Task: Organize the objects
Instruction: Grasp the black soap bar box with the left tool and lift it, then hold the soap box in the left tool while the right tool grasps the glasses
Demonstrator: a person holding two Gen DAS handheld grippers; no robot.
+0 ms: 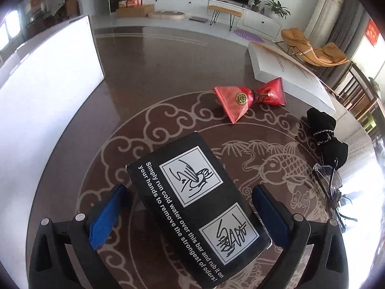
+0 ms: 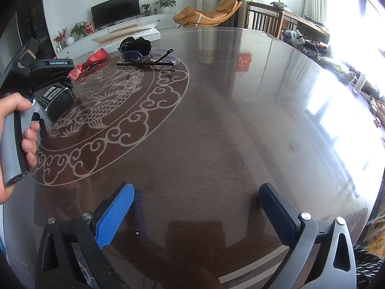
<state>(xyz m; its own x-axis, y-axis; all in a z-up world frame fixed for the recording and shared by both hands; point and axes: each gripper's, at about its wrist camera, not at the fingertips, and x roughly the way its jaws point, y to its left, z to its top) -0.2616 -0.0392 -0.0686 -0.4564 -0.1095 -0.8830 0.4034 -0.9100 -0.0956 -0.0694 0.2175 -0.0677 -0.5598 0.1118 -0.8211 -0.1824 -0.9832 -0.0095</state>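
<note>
My left hand-held gripper [image 1: 190, 214] spreads wide around the black printed cardboard box [image 1: 195, 214] on the dark glossy table [image 2: 216, 120]; my right hand-held gripper [image 2: 196, 212] hangs wide and empty.

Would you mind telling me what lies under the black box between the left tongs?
Around the black box, only the dark patterned table with its fish motif shows. The box hides whatever is directly beneath it, so I cannot tell whether it rests flat.
</note>
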